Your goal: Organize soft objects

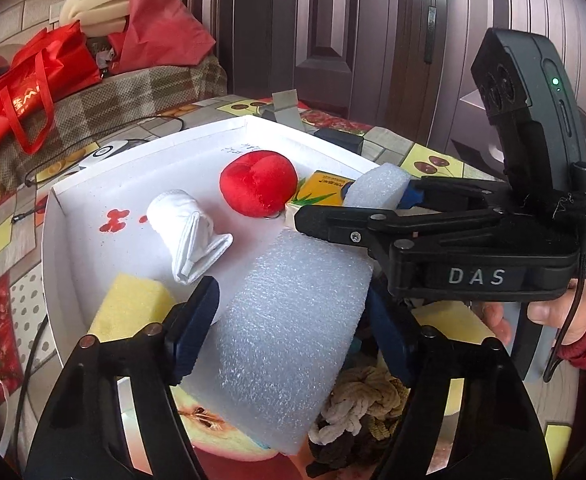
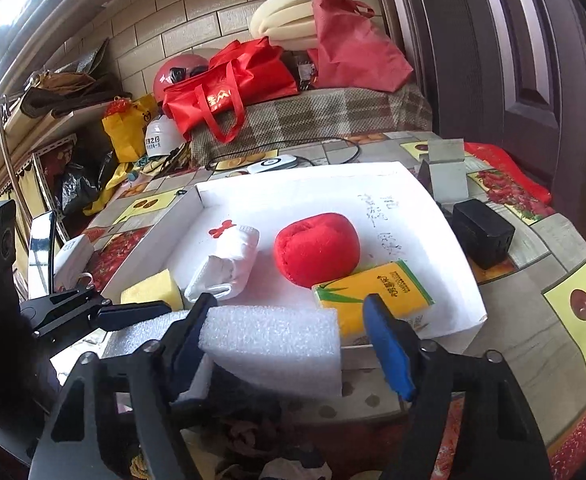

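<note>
The left jaws (image 1: 289,320) are closed partway on a white foam block (image 1: 293,320), both pads against its sides. The right jaws (image 2: 289,332) are narrowed around the foam too, left pad touching it; whether the right pad presses I cannot tell. Just beyond the jaws, a white tray (image 2: 433,200) on the desk (image 2: 533,264) holds a yellow sponge (image 2: 155,286), a rolled white cloth (image 2: 229,268), a tissue pack (image 2: 377,292) and, farther in, a red plush ball (image 2: 317,252).

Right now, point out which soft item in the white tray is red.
The round red plush ball, mid-tray. The rolled cloth is white; the sponge and tissue pack are yellow.
</note>
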Available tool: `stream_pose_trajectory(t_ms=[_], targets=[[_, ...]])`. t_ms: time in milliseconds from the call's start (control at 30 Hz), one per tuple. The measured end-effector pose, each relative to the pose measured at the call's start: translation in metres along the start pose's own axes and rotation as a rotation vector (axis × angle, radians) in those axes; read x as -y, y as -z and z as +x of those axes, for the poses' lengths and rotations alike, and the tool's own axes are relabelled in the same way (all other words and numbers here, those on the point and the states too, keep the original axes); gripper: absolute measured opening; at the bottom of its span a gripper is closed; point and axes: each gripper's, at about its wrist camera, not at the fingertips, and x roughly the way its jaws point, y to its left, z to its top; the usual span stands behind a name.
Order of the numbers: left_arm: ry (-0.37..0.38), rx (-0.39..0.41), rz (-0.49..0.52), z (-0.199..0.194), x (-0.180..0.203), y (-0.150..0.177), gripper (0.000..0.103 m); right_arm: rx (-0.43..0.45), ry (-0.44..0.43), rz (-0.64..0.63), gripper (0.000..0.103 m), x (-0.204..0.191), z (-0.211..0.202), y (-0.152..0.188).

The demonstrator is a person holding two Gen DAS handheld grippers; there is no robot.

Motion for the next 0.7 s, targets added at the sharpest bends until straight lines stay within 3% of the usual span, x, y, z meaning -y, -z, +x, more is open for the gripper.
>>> stream_pose_trajectory(t_ms=[33, 100, 233, 367, 467, 600, 700], targets=[[-0.001, 0.008, -0.005, -0.002, -0.001, 0.0, 0.062, -0.009, -0.013, 0.008, 0.053, 0.002, 0.001, 0.0], [-0.003, 0.029, -0.009, -0.006, -0.001, 0.001, 0.056, 0.011, -0.022, 0.027, 0.053, 0.006, -0.004, 0.001], [-0.07, 0.111, 0.01, -0.023, 0.004, 0.003, 0.055, 0.076, -0.027, 0.044, 0.052, 0.011, -0.023, 0.004], [-0.221, 0.247, -0.013, -0.049, 0.004, 0.01, 0.055, 0.182, 0.035, 0.037, 0.052, 0.016, -0.054, 0.009], [-0.329, 0.342, -0.093, -0.071, -0.005, 0.019, 0.055, 0.247, 0.085, 0.031, 0.052, 0.023, -0.076, 0.016], [-0.447, 0.396, -0.178, -0.084, -0.011, 0.028, 0.055, 0.273, 0.146, 0.024, 0.053, 0.033, -0.095, 0.025], [-0.49, 0.4, -0.197, -0.086, -0.006, 0.03, 0.055, 0.301, 0.202, 0.017, 0.053, 0.04, -0.103, 0.023]])
